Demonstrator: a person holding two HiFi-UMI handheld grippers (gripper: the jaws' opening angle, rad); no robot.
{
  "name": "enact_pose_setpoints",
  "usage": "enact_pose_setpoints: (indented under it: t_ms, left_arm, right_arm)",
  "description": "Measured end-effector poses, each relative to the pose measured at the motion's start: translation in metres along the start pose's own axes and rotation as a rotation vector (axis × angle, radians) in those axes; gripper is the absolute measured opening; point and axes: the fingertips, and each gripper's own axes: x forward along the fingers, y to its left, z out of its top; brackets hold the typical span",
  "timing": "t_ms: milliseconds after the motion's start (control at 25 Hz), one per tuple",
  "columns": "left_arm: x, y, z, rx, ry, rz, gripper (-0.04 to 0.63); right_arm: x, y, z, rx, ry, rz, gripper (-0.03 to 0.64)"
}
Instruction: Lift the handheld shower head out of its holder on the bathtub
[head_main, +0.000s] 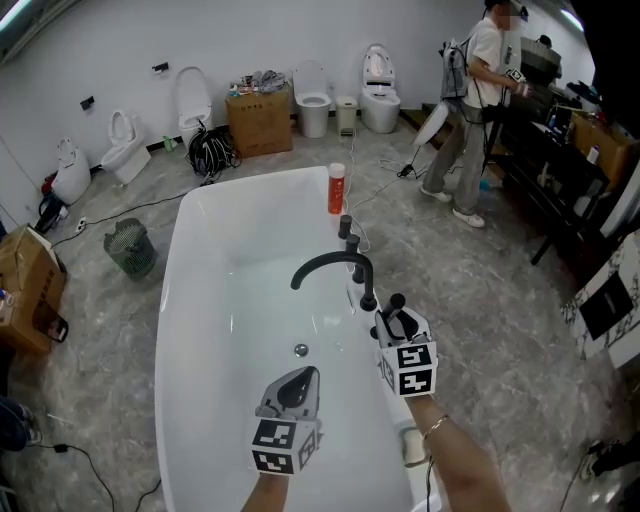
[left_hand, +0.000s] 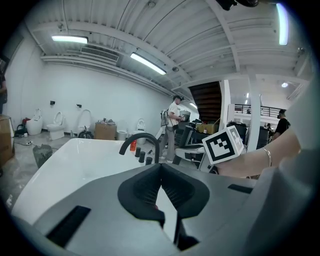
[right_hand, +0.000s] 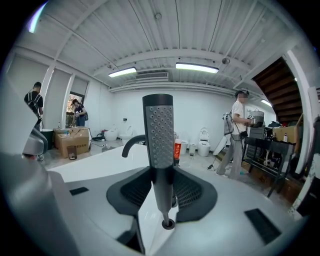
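The handheld shower head (right_hand: 159, 131), a dark grey stick with a perforated face, stands upright between the jaws of my right gripper (right_hand: 161, 176), which is shut on its handle. Its lower end hangs free below the pads, above the white bathtub (right_hand: 85, 170). In the head view my right gripper (head_main: 397, 318) is over the tub's right rim, just this side of the black faucet (head_main: 335, 265). My left gripper (head_main: 300, 378) hovers over the inside of the bathtub (head_main: 190, 260). Its pads meet at the tips with nothing between them (left_hand: 160, 167).
An orange bottle (head_main: 336, 188) and black knobs (head_main: 347, 232) stand on the tub's far rim. A person (head_main: 470, 110) stands at the back right by dark shelving. A mesh bin (head_main: 130, 247), cardboard boxes (head_main: 260, 120) and several toilets line the floor and far wall.
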Motion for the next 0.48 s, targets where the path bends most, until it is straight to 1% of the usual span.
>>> enact_pose_setpoints:
  t_ms: [480]
  left_arm:
    - [-0.047, -0.014, 0.044, 0.013, -0.024, -0.035, 0.018]
  right_arm:
    - [-0.073, 0.024, 0.076, 0.003, -0.072, 0.008, 0.137]
